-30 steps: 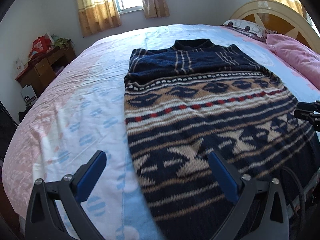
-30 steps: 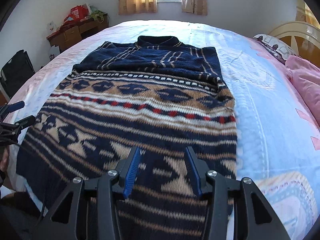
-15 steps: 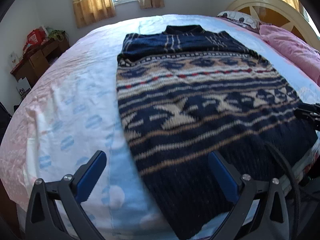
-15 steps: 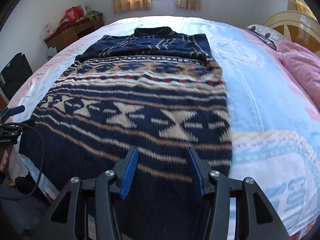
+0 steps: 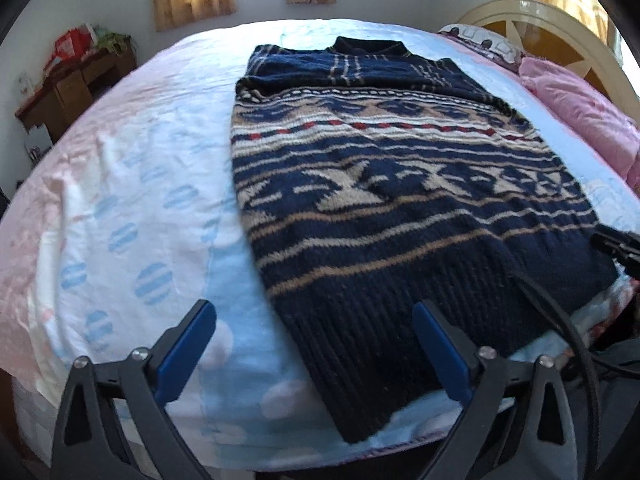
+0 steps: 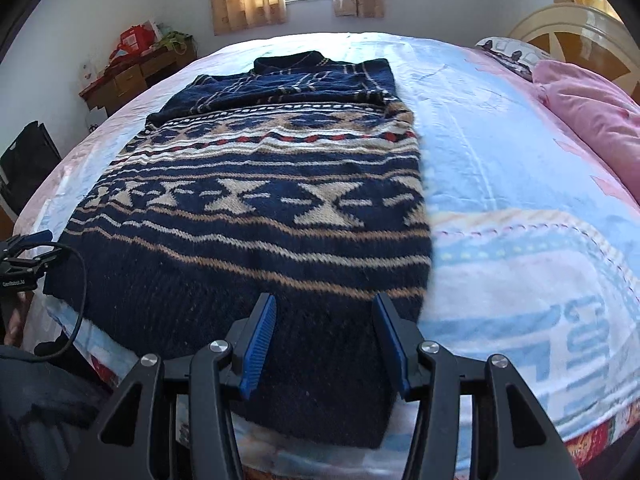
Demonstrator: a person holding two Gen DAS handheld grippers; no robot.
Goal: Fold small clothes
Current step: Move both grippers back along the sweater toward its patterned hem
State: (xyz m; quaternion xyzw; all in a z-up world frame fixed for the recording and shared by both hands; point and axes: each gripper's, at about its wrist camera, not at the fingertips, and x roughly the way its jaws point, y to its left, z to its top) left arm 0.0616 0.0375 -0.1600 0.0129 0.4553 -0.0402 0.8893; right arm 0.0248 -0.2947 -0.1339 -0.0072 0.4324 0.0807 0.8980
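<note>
Sweater [image 5: 400, 208]: laid flat on bed [image 5: 132, 184], sleeves folded across chest.
Left gripper [image 5: 314, 344]: held wide apart, nothing gripped.
Right gripper [image 6: 324, 340]: held part-open above hem, nothing gripped.

One patterned knit sweater [image 5: 384, 200] on one bed [image 5: 132, 184], two grippers (the left gripper [image 5: 314, 322] and the right gripper [image 6: 324, 312], each with two blue-padded fingers), one pink quilt [image 6: 592, 112], one pillow [image 5: 486, 42], one headboard [image 5: 560, 24], one wooden desk [image 6: 136, 76], two curtains [image 6: 248, 0].
</note>
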